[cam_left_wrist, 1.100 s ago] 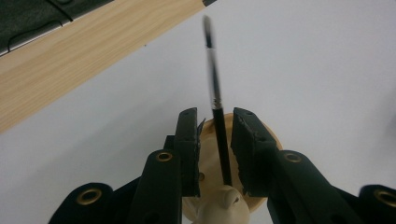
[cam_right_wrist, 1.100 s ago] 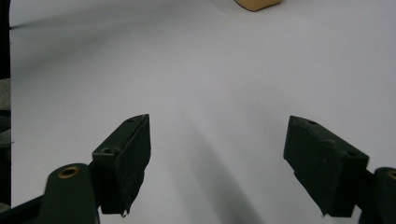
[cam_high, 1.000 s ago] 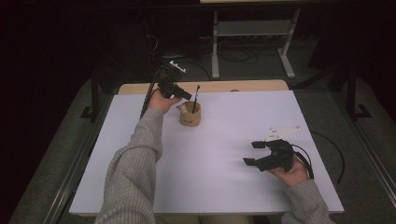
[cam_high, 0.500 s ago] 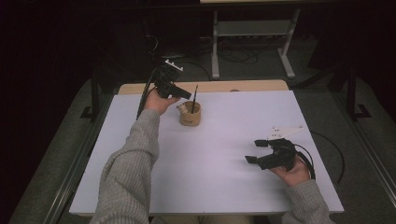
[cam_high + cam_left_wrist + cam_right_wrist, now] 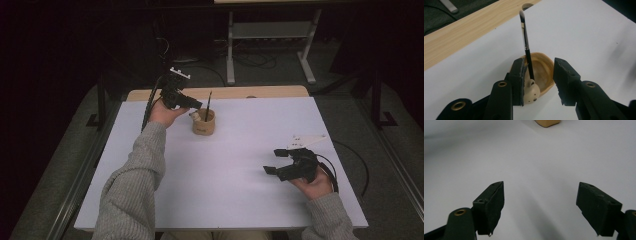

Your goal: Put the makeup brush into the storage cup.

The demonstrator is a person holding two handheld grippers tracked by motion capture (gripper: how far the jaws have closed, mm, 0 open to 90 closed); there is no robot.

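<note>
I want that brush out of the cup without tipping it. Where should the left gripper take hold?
Grip the brush on its dark handle above the tan cup's rim, coming from above with the left gripper, which is already open there. The brush stands nearly upright, bristles up, so a side pinch and a straight lift should clear the cup.

Tan cup (image 5: 203, 123) upright on white table; black brush (image 5: 526, 45) leaning inside.
</note>
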